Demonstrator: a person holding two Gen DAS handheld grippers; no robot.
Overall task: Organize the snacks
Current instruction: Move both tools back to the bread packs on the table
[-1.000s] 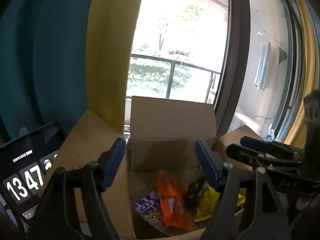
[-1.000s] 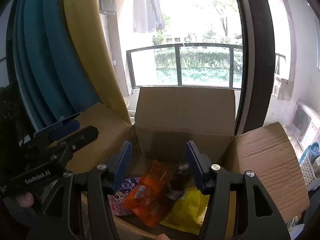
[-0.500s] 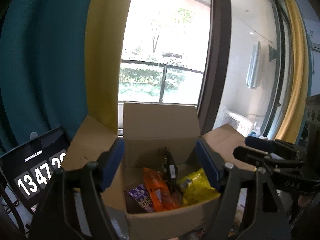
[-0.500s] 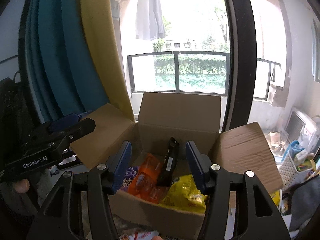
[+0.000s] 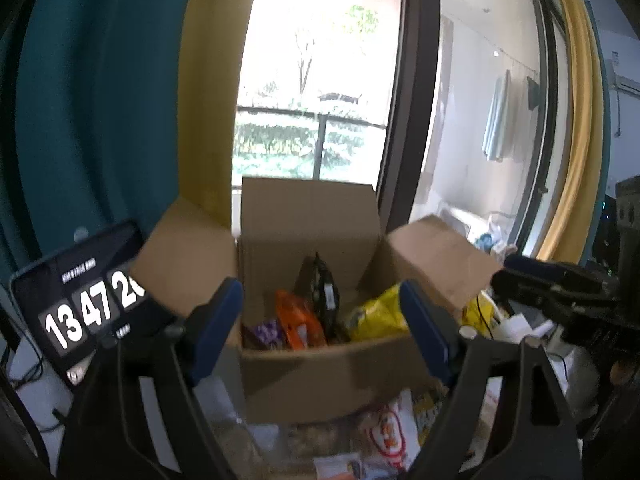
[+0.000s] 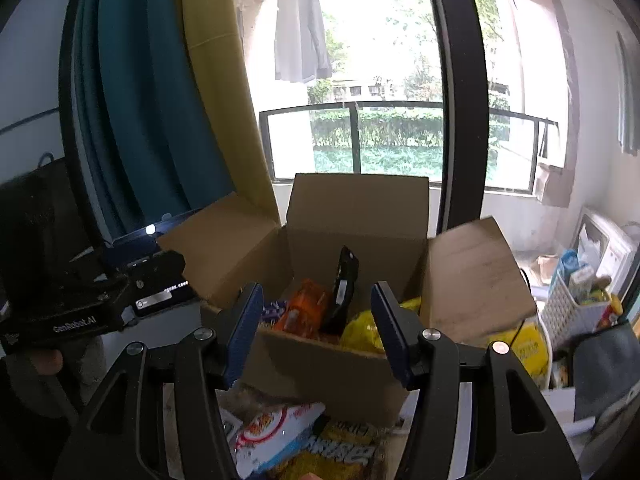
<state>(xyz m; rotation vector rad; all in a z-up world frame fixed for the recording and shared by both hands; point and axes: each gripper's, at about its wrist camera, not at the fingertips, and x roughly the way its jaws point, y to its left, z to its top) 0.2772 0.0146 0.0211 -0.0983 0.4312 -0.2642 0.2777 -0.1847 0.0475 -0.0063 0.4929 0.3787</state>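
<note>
2 spread grippers (image 6: 316, 332) short of box (image 6: 328, 372)

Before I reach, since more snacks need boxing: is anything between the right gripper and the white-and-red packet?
Nothing visible does. The right gripper is open, and the white-and-red packet lies uncovered before the cardboard box.

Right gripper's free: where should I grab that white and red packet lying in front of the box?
The white and red packet lies flat on other packets before the cardboard box, below the open right gripper. Probably best to come straight down and pinch across its upper right edge, which looks lifted off the yellow packet beneath.
</note>
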